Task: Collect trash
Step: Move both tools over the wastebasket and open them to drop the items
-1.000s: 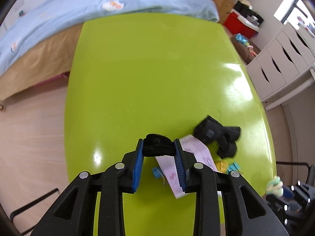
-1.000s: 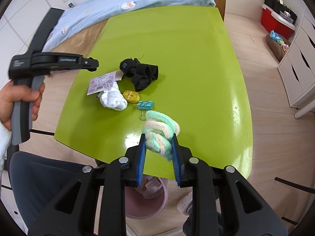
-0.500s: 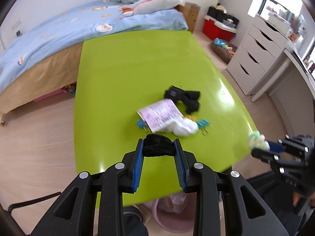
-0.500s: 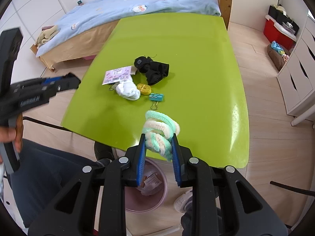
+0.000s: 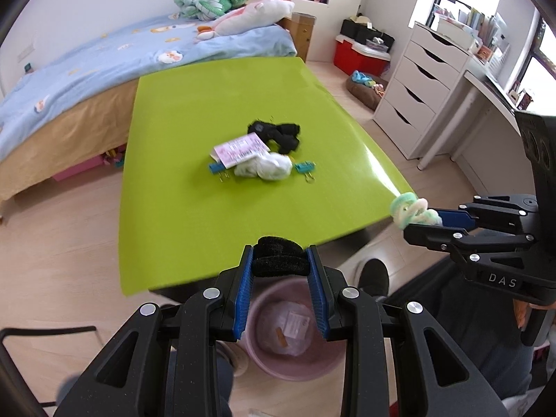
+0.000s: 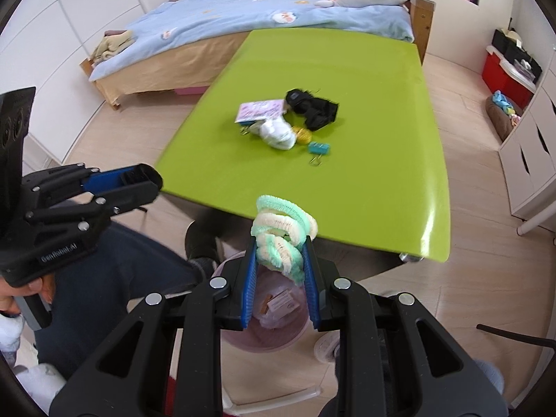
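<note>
My left gripper [image 5: 279, 260] is shut on a black fuzzy hair tie [image 5: 278, 255] just past the near edge of the green table [image 5: 194, 104]. Below it on the floor stands a pink bin [image 5: 288, 340] with scraps inside. My right gripper [image 6: 279, 253] is shut on a green and cream scrunchie [image 6: 281, 229], also over the pink bin [image 6: 274, 316]. On the table lie a pink card [image 5: 239, 147], a white wad [image 5: 267, 168], black cloth [image 5: 278, 133], a yellow ball [image 6: 301, 135] and blue binder clips [image 6: 318, 147]. Each gripper shows in the other's view, the right gripper [image 5: 420, 217] and the left gripper [image 6: 149, 182].
A bed [image 5: 104, 55] with a blue cover and plush toys stands behind the table. White drawers [image 5: 417, 80] and a desk are at the right, a red box [image 5: 358, 55] beyond. The person's dark trouser legs [image 6: 114, 278] and a shoe [image 5: 373, 274] are beside the bin.
Both grippers have drawn back from the table top and risen, each keeping its hair tie. They now hang past the near edge above the pink bin, which has come into view.
</note>
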Motion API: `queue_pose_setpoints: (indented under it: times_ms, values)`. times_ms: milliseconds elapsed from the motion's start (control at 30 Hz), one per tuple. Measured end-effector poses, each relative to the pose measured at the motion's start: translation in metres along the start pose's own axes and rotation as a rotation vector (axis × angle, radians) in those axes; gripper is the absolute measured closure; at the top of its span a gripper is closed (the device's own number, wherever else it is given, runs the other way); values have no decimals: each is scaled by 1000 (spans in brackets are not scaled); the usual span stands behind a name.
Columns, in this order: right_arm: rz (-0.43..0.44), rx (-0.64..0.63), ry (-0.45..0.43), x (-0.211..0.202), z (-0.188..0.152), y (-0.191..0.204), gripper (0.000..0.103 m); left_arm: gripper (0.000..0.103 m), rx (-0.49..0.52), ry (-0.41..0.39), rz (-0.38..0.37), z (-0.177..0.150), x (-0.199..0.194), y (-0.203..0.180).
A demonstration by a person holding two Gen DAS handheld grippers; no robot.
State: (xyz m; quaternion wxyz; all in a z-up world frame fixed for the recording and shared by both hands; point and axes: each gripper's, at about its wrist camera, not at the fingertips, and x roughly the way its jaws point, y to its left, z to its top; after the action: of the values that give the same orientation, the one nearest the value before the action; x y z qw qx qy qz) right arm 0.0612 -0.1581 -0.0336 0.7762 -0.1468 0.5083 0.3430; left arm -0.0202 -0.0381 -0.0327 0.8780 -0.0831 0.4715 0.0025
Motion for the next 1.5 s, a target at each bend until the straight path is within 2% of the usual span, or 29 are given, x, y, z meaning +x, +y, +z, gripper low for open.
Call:
queue_pose_setpoints:
  times_ms: [333,467,533,567,667,700,767,900,1167,1233,1300,1333,1367,1500]
  values:
    - [61,-36,64,5,-40,26,79,73,-18,25,-23,-36,-10,-5]
    - [76,-44,78,9,-44,29,79,73,-24,24,-25,-42,-13,-3]
    - [84,-44,83,11,-43,31,76,73,-29,21,-26,-42,-14,-2]
    - [80,-41,84,12,-42,31,71,73,-31,19,-26,-42,-15,-2]
    - [60,-26,78,13,-40,26,33,73,-32,17,-25,-42,-15,-1]
    - [58,-19,72,12,-39,24,23,73,-30,18,-24,-42,-15,-2]
    - [48,-4,65,11,-38,20,15,73,-27,20,-27,-42,-14,-2]
    - [23,17,55,7,-37,13,9,73,-18,27,-34,-43,-13,-6]
    - [-18,67,19,-5,-36,-1,7,70,16,43,-65,-39,-8,-19]
    - [-27,86,7,-9,-36,-5,7,63,22,47,-67,-38,-7,-22]
    - [-33,101,-4,-13,-36,-9,7,40,20,42,-68,-37,-6,-22]
    - [-37,109,-11,-15,-36,-12,7,32,15,39,-65,-37,-6,-21]
    - [-39,113,-13,-16,-36,-13,7,16,10,31,-60,-37,-6,-21]
    - [-40,128,-19,-17,-38,-16,6,12,1,30,-35,-37,-5,-19]
